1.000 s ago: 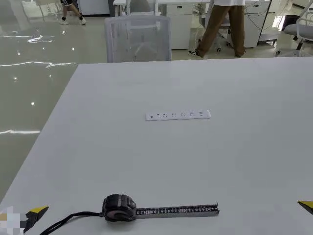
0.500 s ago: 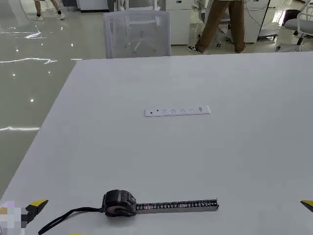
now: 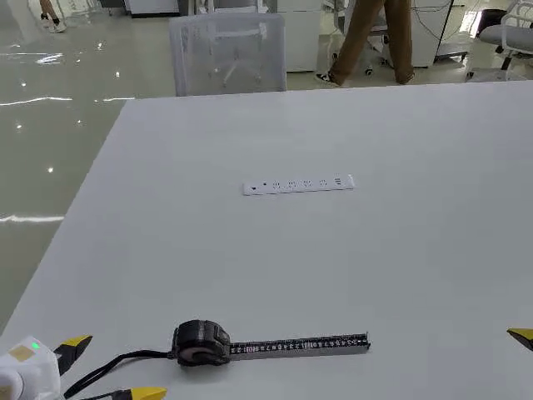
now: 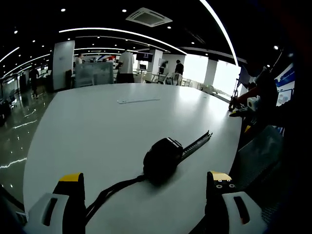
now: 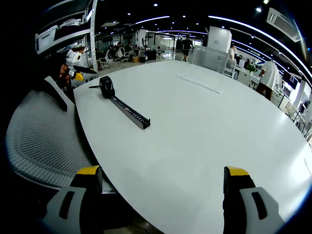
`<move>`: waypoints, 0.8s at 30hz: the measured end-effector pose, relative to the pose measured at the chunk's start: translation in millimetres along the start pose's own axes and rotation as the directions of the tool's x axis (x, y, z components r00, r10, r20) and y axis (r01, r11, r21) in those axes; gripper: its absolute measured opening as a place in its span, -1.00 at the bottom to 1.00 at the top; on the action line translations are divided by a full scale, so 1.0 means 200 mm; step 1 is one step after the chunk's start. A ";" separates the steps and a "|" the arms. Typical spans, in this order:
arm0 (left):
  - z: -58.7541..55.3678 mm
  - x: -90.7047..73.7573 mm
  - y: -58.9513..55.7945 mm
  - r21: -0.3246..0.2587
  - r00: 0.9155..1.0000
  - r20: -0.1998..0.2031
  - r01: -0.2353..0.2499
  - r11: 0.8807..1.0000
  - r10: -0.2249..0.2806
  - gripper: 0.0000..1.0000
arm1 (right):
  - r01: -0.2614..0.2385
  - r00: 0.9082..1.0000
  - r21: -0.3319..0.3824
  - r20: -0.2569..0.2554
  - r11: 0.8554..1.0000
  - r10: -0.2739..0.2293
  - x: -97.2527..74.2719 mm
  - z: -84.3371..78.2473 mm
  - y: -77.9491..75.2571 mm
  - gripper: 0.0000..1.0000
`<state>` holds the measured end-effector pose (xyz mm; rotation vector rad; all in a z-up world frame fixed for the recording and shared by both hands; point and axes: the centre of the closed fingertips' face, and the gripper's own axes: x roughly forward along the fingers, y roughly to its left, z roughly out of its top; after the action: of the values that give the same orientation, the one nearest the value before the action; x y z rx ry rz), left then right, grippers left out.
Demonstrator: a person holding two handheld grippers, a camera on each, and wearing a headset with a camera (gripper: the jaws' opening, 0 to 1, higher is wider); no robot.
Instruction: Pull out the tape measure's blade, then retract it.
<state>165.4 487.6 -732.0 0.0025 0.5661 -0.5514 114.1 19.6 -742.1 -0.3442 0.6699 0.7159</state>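
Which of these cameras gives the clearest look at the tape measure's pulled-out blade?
The head view: the blade lies side-on at full length, with its markings visible. The left gripper view shows it foreshortened behind the black case. The right gripper view shows it small, with its free end nearest.

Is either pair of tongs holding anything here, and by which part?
Nothing is held. The left tongs and right tongs both stand open; the tape measure lies free on the table, blade out.

left claw [image 4: 146,177] spread wide, tape measure [image 4: 162,158] just ahead, blade [image 4: 196,144] extended
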 end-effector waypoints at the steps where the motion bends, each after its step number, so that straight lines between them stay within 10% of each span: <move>1: 0.00 0.01 0.01 -0.007 1.000 0.004 -0.007 1.000 0.007 1.00 | -0.003 1.000 -0.005 0.001 1.000 0.003 0.00 0.01 0.00 1.00; 16: 0.10 0.19 -0.10 -0.076 0.990 -0.013 -0.144 0.987 0.144 1.00 | -0.069 0.997 -0.101 -0.030 0.992 0.066 0.12 0.11 -0.01 1.00; 24: 0.12 0.29 -0.12 -0.095 0.970 -0.027 -0.243 0.965 0.241 1.00 | -0.118 0.992 -0.155 -0.068 0.981 0.108 0.19 0.13 -0.02 1.00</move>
<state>205.8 434.7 -737.2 -0.0163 0.5976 -0.2857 150.3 49.2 -748.1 -0.4783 0.6947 0.8730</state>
